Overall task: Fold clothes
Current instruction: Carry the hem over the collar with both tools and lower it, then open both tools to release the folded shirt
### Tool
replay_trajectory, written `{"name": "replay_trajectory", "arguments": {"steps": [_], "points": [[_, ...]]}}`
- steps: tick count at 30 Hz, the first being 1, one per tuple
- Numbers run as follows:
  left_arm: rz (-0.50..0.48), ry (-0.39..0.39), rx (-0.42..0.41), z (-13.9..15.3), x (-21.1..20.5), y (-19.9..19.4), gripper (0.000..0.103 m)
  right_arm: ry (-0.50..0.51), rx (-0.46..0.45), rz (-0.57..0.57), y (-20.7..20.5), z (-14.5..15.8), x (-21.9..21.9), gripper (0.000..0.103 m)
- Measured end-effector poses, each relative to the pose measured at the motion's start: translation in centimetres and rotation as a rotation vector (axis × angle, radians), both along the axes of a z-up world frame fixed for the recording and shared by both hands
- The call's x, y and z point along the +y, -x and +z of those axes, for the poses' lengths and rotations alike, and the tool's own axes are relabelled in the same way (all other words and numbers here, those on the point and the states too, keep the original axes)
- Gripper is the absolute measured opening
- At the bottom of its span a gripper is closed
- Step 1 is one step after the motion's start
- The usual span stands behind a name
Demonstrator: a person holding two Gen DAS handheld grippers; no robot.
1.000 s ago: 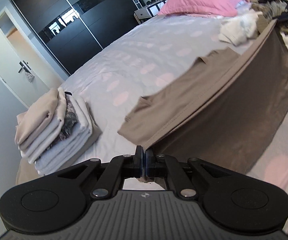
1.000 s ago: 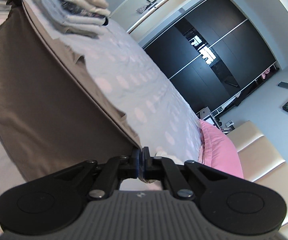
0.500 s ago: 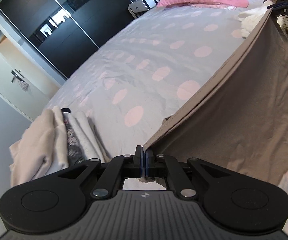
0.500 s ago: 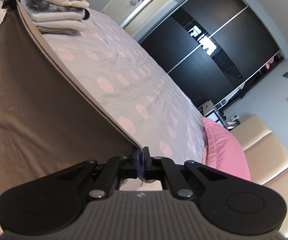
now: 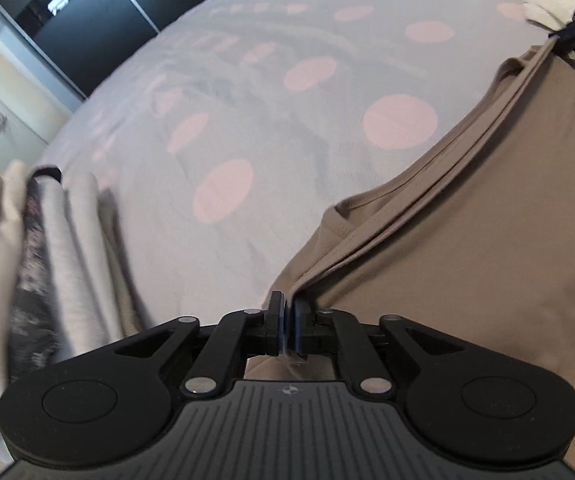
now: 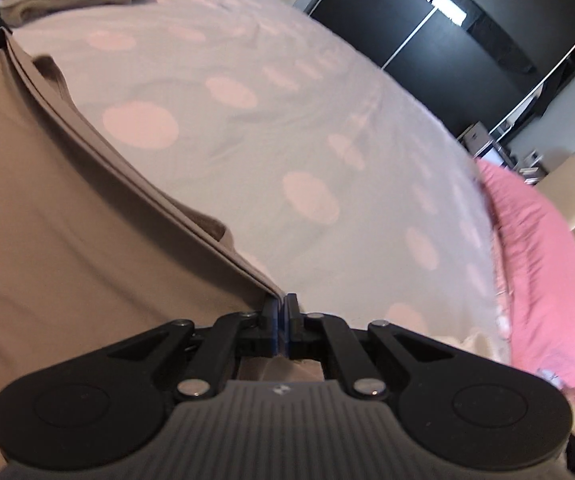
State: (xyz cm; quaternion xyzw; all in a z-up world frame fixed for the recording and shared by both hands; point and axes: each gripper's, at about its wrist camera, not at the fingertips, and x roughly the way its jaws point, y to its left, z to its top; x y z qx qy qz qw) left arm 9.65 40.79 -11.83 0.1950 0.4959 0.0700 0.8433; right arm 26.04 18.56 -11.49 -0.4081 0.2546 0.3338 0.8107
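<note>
1. Grey and beige folded clothes [image 5: 47, 264] are stacked at 9 o'clock in the left view, kept apart from the work.
2. Left gripper [image 5: 287, 330] has its jaws closed on one corner of the brown garment [image 5: 467, 260].
3. Right gripper [image 6: 281, 330] pinches the other corner, so the edge between is stretched over the dotted bed [image 6: 287, 140], probably for a straight fold.
</note>
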Motion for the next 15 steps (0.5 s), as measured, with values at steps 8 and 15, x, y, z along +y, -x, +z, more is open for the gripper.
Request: {"name": "replay_trajectory", "arguments": {"steps": [8, 15], "points": [[0.106, 0.022, -0.079, 0.4, 2.2, -0.1, 0.032, -0.051, 0.036, -0.079, -1.9, -0.7, 0.1, 0.024], [0.140, 0.036, -0.103, 3.6, 1.5, 3.9, 0.032, -0.097, 0.060, -0.102, 0.4, 2.4, -3.0, 0.028]]}}
